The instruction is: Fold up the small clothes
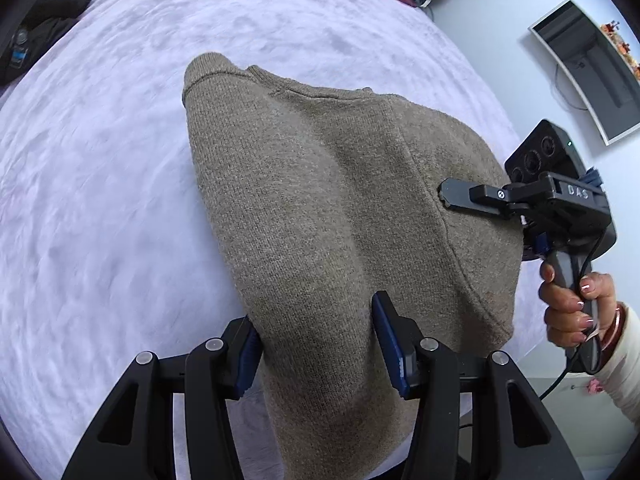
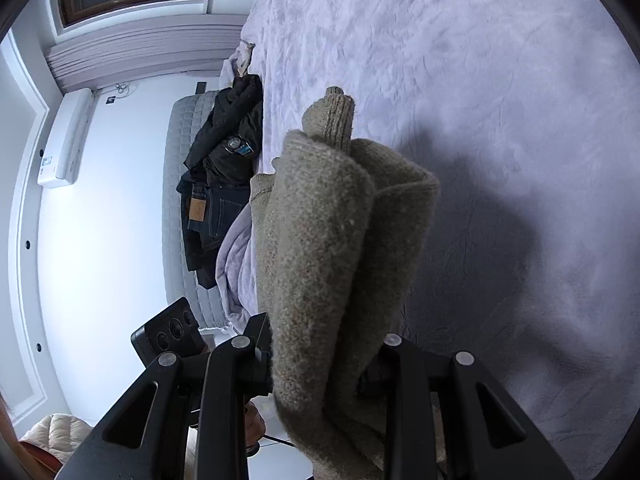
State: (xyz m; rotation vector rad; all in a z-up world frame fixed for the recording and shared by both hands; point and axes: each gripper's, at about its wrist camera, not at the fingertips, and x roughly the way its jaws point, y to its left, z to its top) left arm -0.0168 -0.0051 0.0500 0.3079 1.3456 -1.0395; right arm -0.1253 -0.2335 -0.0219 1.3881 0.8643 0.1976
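The taupe knit sweater (image 1: pixel 320 208) hangs lifted over the pale fleece bedspread (image 1: pixel 100 200), its far edge apparently touching it; the left gripper (image 1: pixel 320 344) clamps a thick fold, jaws half apart. The right gripper (image 2: pixel 328 360) pinches bunched layers near the side seam; dark clothes (image 2: pixel 224 168) lie well apart.

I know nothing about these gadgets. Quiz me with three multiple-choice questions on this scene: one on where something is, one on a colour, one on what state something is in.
1. Where is the dark heap of clothes in the left wrist view?
A. far left edge of the bed
B. under the sweater
C. on the floor

2. What colour is the sweater?
A. red
B. grey-brown
C. blue

3. What is the left tool doing?
A. hanging free and empty
B. clamped on the sweater
C. lying on the bed cover

Answers: 1 A, it sits at the upper left on the cover. 2 B, the knit is taupe throughout. 3 B, fabric fills the gap between its blue pads.
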